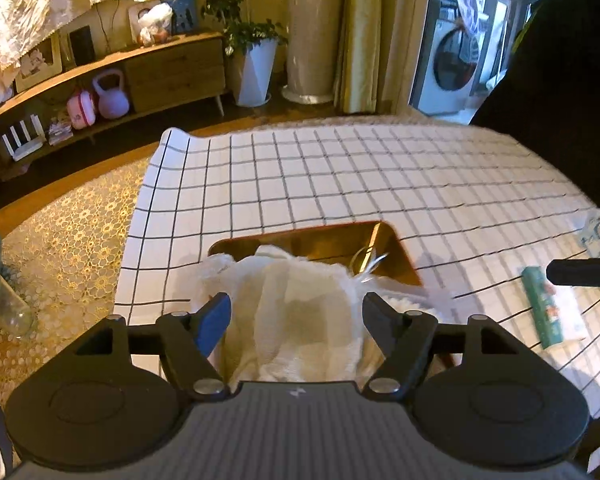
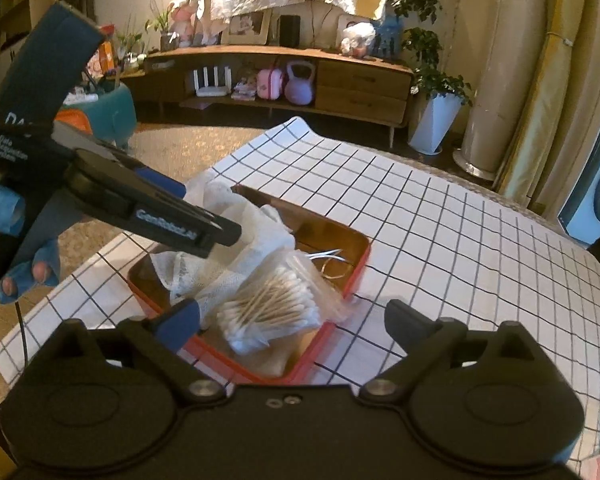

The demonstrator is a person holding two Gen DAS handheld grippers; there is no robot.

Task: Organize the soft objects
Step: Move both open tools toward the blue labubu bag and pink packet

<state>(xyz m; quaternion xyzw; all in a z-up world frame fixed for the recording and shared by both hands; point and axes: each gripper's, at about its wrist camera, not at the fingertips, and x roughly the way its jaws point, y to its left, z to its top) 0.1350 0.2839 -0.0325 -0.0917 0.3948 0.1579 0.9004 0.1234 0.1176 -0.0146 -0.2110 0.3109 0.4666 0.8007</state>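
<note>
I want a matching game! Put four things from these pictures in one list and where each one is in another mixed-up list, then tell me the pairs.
Things:
1. bag of cotton swabs
2. white gauze cloth
3. purple kettlebell
4. green tissue pack

Places:
A. on the low wooden shelf
B. lying on the checked tablecloth, outside the tray
C. between the left gripper's open fingers
D. in the red tray, near the right gripper

Pairs: 1-D, 2-C, 3-A, 4-B

Gauze and bagged cotton swabs in tray near table's near edge; tissue pack right.
</note>
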